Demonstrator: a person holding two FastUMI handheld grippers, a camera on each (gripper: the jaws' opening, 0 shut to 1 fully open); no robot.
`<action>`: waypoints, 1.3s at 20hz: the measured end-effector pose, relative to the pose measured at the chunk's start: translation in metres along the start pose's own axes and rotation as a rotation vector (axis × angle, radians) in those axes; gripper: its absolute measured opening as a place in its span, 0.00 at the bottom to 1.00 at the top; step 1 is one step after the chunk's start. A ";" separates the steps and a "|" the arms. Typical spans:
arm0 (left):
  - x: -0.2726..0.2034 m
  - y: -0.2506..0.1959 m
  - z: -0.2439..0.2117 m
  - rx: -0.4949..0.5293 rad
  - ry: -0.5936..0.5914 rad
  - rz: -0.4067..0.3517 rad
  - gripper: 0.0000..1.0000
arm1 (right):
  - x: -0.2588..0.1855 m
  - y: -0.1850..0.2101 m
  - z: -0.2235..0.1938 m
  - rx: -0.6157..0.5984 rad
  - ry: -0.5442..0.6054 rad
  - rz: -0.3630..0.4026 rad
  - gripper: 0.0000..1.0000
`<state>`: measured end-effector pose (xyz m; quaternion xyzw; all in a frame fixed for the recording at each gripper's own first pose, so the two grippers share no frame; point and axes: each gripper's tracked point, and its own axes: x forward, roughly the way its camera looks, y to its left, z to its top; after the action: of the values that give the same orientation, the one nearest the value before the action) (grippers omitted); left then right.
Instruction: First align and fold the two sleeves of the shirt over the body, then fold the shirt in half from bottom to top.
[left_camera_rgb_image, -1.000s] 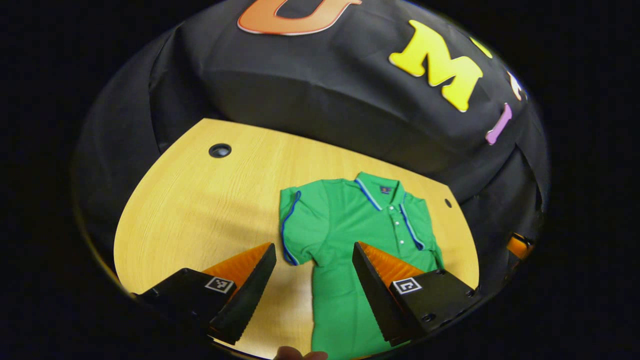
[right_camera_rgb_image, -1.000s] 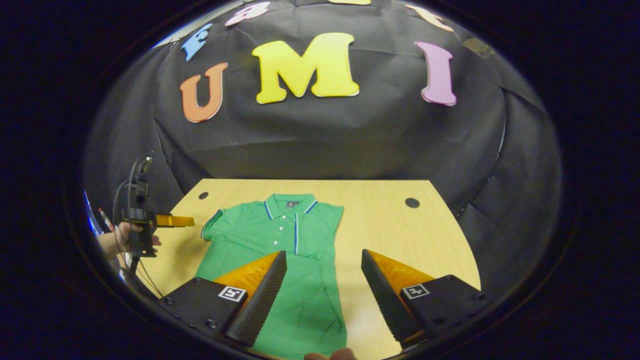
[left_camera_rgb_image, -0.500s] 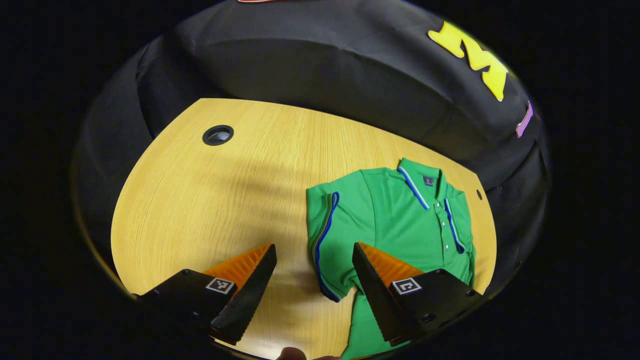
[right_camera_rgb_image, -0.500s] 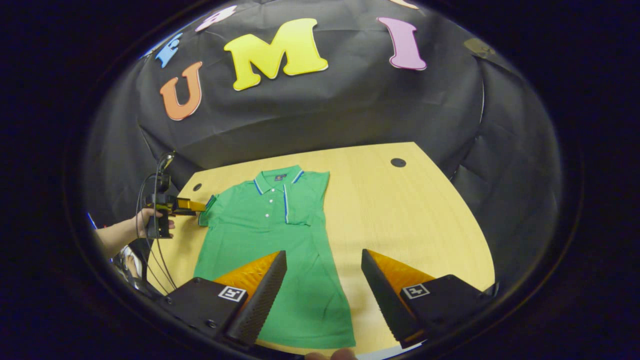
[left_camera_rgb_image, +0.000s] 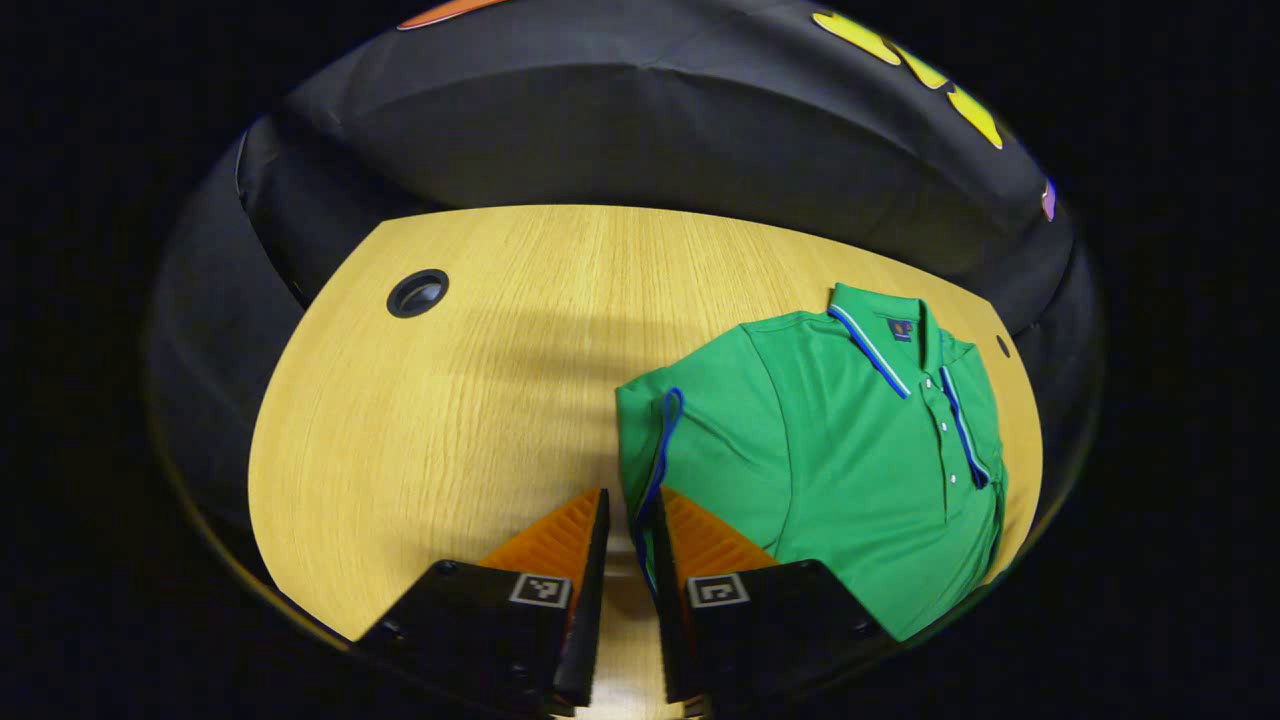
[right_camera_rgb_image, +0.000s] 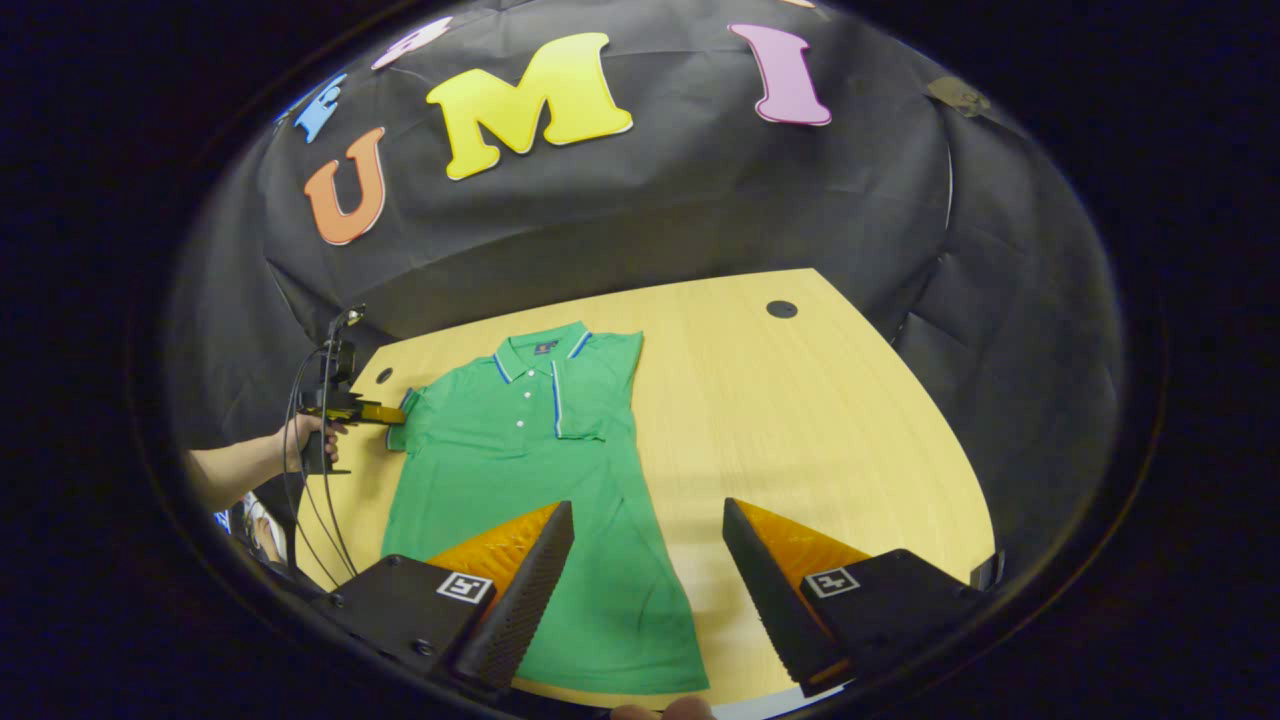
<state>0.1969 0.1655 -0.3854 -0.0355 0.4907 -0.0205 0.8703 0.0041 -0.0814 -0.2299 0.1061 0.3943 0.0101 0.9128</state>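
A green polo shirt (left_camera_rgb_image: 850, 450) with blue-trimmed collar lies flat on the wooden table (left_camera_rgb_image: 450, 420). In the right gripper view the shirt (right_camera_rgb_image: 520, 470) has its right sleeve (right_camera_rgb_image: 590, 400) folded over the body. My left gripper (left_camera_rgb_image: 628, 495) has its fingers drawn close on the blue-edged cuff of the left sleeve (left_camera_rgb_image: 660, 440). From the right gripper view that left gripper (right_camera_rgb_image: 375, 412) meets the sleeve (right_camera_rgb_image: 405, 420) at the shirt's left side. My right gripper (right_camera_rgb_image: 648, 515) hangs open above the shirt's lower right edge, holding nothing.
A hand (right_camera_rgb_image: 300, 440) holds the left gripper, with cables trailing below it. Round cable holes (left_camera_rgb_image: 417, 293) (right_camera_rgb_image: 781, 309) sit in the table's far corners. Bare wood (right_camera_rgb_image: 800, 420) stretches to the right of the shirt. The black cloth wall rises behind the table.
My left gripper went from wide open to closed on the left sleeve's cuff, moving in toward the shirt. The right gripper drew back and rose a little, staying open.
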 end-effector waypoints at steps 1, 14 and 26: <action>-0.001 -0.003 0.002 -0.007 -0.007 -0.010 0.16 | 0.000 -0.003 -0.001 0.005 0.001 -0.004 0.92; -0.047 -0.044 0.038 -0.056 -0.091 -0.090 0.03 | -0.008 -0.024 0.013 0.027 -0.073 -0.025 0.97; -0.066 -0.154 0.052 0.043 -0.102 -0.188 0.03 | -0.053 -0.063 0.005 0.042 -0.161 -0.072 0.97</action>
<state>0.2070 0.0192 -0.2897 -0.0638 0.4399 -0.1109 0.8889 -0.0327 -0.1492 -0.2014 0.1113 0.3235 -0.0396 0.9388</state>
